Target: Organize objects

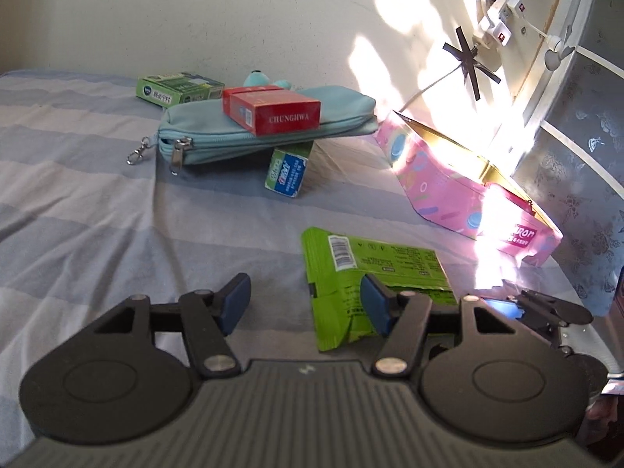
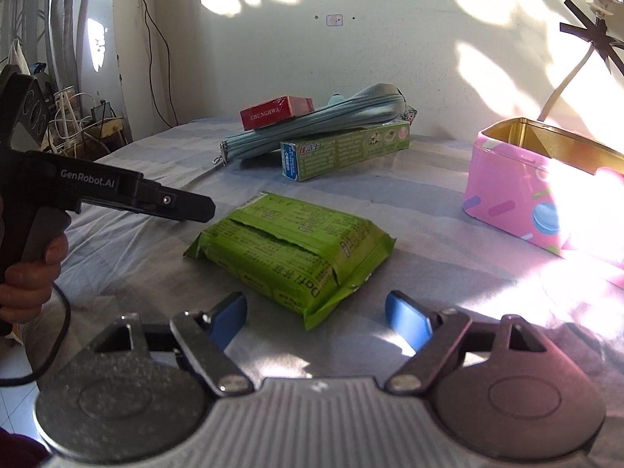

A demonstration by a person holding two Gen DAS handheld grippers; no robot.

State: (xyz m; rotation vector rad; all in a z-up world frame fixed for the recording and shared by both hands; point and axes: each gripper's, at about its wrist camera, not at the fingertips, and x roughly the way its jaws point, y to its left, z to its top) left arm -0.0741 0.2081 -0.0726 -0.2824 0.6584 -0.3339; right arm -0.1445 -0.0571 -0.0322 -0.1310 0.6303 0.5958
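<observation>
A torn green snack packet (image 1: 370, 265) (image 2: 296, 249) lies flat on the striped bedsheet (image 1: 78, 179). My left gripper (image 1: 304, 300) is open; its right finger overlaps the packet's left part and the pads press on nothing. My right gripper (image 2: 318, 308) is open, with the packet's near corner just between its fingertips, untouched. An open pink tin (image 1: 436, 187) (image 2: 507, 202) stands at the right. A red box (image 1: 273, 111) (image 2: 273, 111) rests on a light blue zip pouch (image 1: 249, 132) (image 2: 312, 124), which leans on a green toothpaste box (image 1: 286, 171) (image 2: 343, 152).
A small green box (image 1: 175, 87) sits behind the pouch by the wall. Power strips and taped cables (image 1: 495, 31) hang on the wall at right, next to a frosted window. A hand (image 2: 27, 284) holds the left gripper's handle; cables clutter the floor at far left.
</observation>
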